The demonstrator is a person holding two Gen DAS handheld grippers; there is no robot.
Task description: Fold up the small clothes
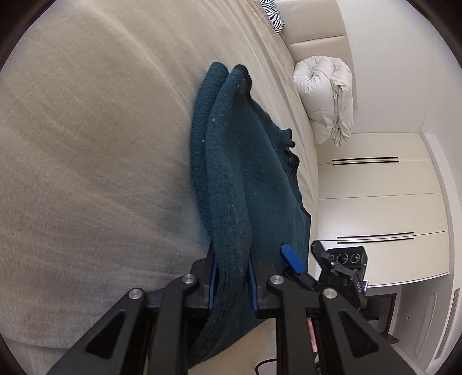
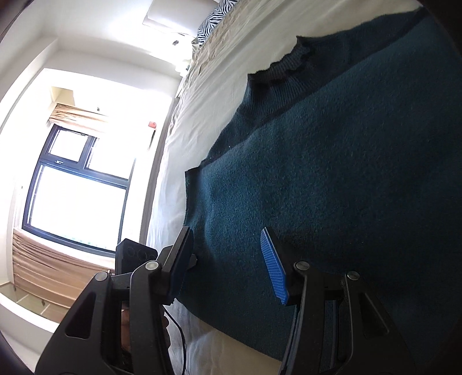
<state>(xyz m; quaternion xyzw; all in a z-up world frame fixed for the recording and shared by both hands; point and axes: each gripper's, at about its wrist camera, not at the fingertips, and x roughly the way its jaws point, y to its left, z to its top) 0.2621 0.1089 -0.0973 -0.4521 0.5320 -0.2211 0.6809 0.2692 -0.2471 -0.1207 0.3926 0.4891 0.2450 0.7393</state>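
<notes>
A dark teal knitted sweater [image 1: 245, 173] lies on a beige bed [image 1: 86, 144]. My left gripper [image 1: 232, 284] is shut on a thick folded edge of the sweater, which bulges between its blue pads. In the right wrist view the sweater [image 2: 332, 173] spreads flat over the white sheet [image 2: 202, 121], its ribbed collar [image 2: 283, 75] farther away. My right gripper [image 2: 228, 265] is open, its fingers standing over the sweater's near edge with nothing between them. The right gripper also shows in the left wrist view [image 1: 300, 259] beside the sweater.
A rolled white duvet [image 1: 326, 98] and a zebra-print pillow [image 1: 273, 14] lie at the far end of the bed. White wardrobes [image 1: 381, 202] stand beside the bed. A bright window [image 2: 78, 184] is on the other side. A black cable [image 2: 182, 340] hangs near the right gripper.
</notes>
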